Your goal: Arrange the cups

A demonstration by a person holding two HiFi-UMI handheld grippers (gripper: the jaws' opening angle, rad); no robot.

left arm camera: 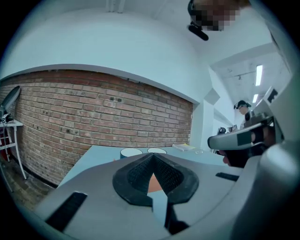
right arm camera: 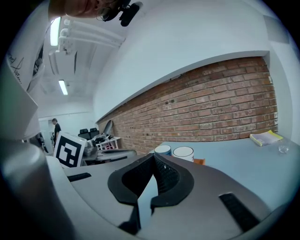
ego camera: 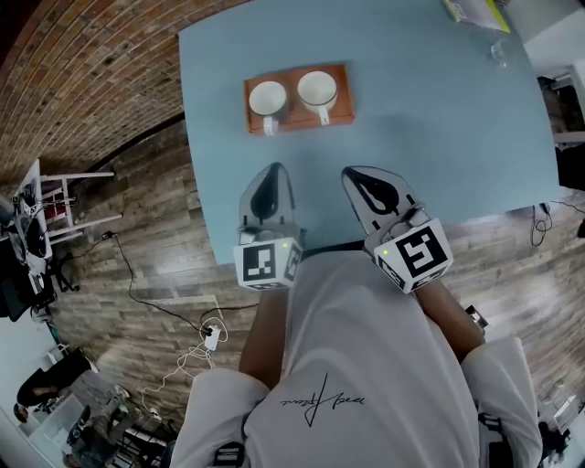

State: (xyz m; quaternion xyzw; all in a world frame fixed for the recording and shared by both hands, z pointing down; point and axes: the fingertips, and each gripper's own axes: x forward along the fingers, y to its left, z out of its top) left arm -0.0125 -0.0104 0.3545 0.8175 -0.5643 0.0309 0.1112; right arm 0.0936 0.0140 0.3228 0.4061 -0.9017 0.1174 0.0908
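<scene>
The light-blue counter (ego camera: pixel 439 137) runs off the frame's top. Over its near edge hang the left tool (ego camera: pixel 271 172) and right tool (ego camera: pixel 356 175), each pressed together on nothing. Farther along, an orange tray (ego camera: pixel 344 115) carries the left cup (ego camera: pixel 268 99) and right cup (ego camera: pixel 316 89) side by side, and both gripper views half hide them. A yellow book (ego camera: pixel 475 11) is cut off.

Holding the left gripper (ego camera: pixel 271 174) over the near-left corner of the light blue table (ego camera: pixel 439 137), jaws lying together with nothing between them, tip pointing toward an orange tray (ego camera: pixel 344 108). Holding the right gripper (ego camera: pixel 355 175) just beside it over the near edge, jaws likewise together and empty. Looking down on a left cup (ego camera: pixel 268 97) and a right cup (ego camera: pixel 316 88), both white, standing upright side by side on the tray near the left edge, handles pointing at the near edge. Seeing a yellow-green book (ego camera: pixel 475 11) lying at the far right corner, a small clear glass thing (ego camera: pixel 499 53) near it.
</scene>
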